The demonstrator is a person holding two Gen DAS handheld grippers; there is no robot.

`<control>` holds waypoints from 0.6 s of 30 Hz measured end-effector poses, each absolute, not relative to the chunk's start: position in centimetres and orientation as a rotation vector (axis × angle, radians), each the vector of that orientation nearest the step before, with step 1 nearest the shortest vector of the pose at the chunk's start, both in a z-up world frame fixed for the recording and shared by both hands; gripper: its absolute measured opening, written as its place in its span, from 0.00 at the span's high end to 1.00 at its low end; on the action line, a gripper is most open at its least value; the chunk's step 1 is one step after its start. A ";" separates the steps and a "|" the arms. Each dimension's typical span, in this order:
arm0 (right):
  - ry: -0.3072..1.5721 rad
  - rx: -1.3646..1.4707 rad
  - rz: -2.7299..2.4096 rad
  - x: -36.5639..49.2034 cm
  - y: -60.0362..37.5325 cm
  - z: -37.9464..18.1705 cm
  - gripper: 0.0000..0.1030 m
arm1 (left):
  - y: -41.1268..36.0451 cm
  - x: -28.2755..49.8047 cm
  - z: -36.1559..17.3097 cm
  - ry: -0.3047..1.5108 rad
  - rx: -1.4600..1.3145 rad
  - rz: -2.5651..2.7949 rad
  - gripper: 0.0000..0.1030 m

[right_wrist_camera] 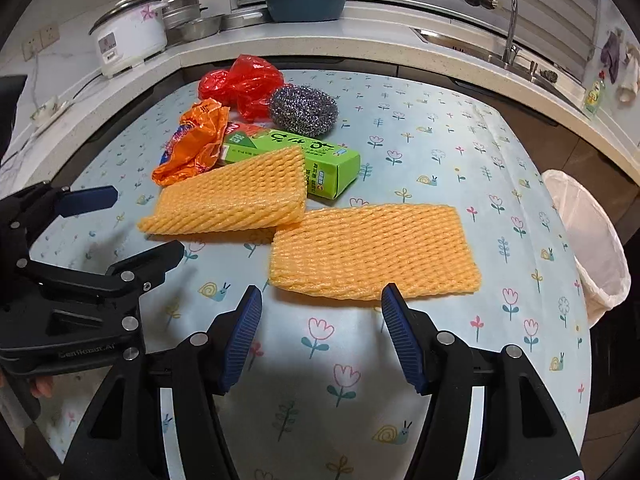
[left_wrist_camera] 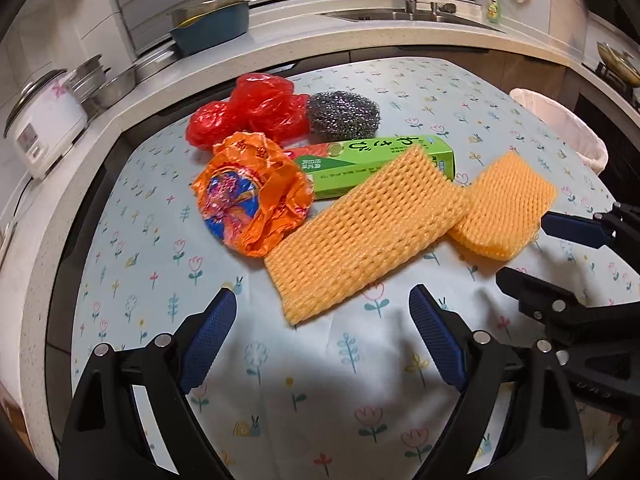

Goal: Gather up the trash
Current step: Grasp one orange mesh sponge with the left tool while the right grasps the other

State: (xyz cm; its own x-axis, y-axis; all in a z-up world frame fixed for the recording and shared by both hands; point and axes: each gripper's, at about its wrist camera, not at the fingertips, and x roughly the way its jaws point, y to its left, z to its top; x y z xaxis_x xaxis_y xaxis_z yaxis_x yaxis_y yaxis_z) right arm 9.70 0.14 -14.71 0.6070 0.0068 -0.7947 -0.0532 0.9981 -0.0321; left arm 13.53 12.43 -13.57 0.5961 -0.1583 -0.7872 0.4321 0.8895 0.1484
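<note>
Two orange foam nets lie flat on a flower-print tablecloth (right_wrist_camera: 420, 152), the left foam net (left_wrist_camera: 360, 232) overlapping a corner of the right foam net (right_wrist_camera: 374, 254) and leaning against a green carton (left_wrist_camera: 384, 160) behind it; around the carton sit a crumpled orange plastic bag (left_wrist_camera: 250, 194), a bunched red plastic bag (left_wrist_camera: 256, 110) and a steel wool scourer (left_wrist_camera: 344, 114) touching the red bag's side. The left gripper (left_wrist_camera: 322, 344) hangs over the cloth just short of the left foam net's near edge, its blue-padded jaws spread wide with nothing between them. The right gripper (right_wrist_camera: 322, 340) hangs likewise before the right foam net, jaws apart and empty, the net's near edge lying just beyond its fingertips. Each gripper shows at the edge of the other's view, side by side above the table. A bin lined with a pale bag (right_wrist_camera: 588, 240) stands beside the table's right edge, well apart from the pile. Behind, a stone worktop (right_wrist_camera: 320, 40) curves round the table, carrying a white rice cooker (right_wrist_camera: 128, 34), metal pots, a blue basin (right_wrist_camera: 306, 2) and a sink with a curved tap (right_wrist_camera: 508, 20); a green detergent bottle (left_wrist_camera: 494, 4) stands beside the sink
</note>
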 end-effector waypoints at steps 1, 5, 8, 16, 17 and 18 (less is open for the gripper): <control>0.917 -0.068 0.032 10.0 0.1 -14.8 0.41 | 12.3 13.8 -13.7 0.864 0.350 -0.349 0.19; 0.920 -0.081 0.027 11.0 -0.4 -15.2 0.41 | 11.5 15.2 -14.5 0.882 0.359 -0.386 0.27; 0.927 -0.083 0.035 11.6 -0.8 -15.3 0.43 | 10.6 15.8 -15.4 0.906 0.376 -0.422 0.40; 0.919 -0.022 0.053 12.5 -2.1 -14.7 0.88 | 10.1 16.3 -14.5 0.920 0.303 -0.458 0.85; 0.913 -0.012 0.050 12.6 -2.3 -14.5 0.90 | 10.1 16.4 -14.2 0.923 0.281 -0.461 0.88; 0.905 0.001 0.047 12.5 -2.7 -14.2 0.90 | 10.2 16.3 -14.0 0.924 0.265 -0.461 0.89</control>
